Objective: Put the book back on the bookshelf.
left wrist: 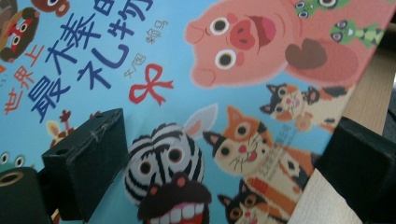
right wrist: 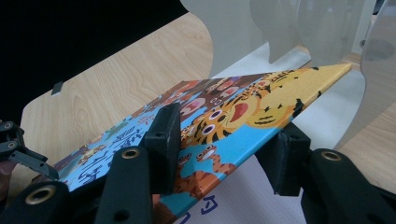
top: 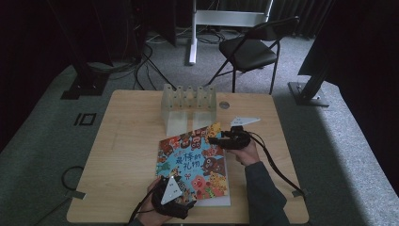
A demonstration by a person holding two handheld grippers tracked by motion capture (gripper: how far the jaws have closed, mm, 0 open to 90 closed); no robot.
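Note:
A colourful picture book (top: 195, 162) with cartoon animals lies in the middle of the wooden table (top: 127, 141). My right gripper (top: 215, 140) is at its far right edge and stands open. In the right gripper view the right gripper (right wrist: 226, 149) straddles the raised edge of the book (right wrist: 233, 112), one jaw over the cover and one under it. That far corner is tilted up off a white sheet or book (right wrist: 252, 200) below. My left gripper (top: 175, 197) is open at the near left corner. In its own view the left gripper (left wrist: 224, 172) spans the cover (left wrist: 196, 93), jaws wide apart.
A clear plastic book rack (top: 188, 106) with several dividers stands at the back of the table, just beyond the book; its rounded dividers (right wrist: 243, 32) rise close ahead of my right gripper. A black chair (top: 249, 52) and stands are on the floor behind.

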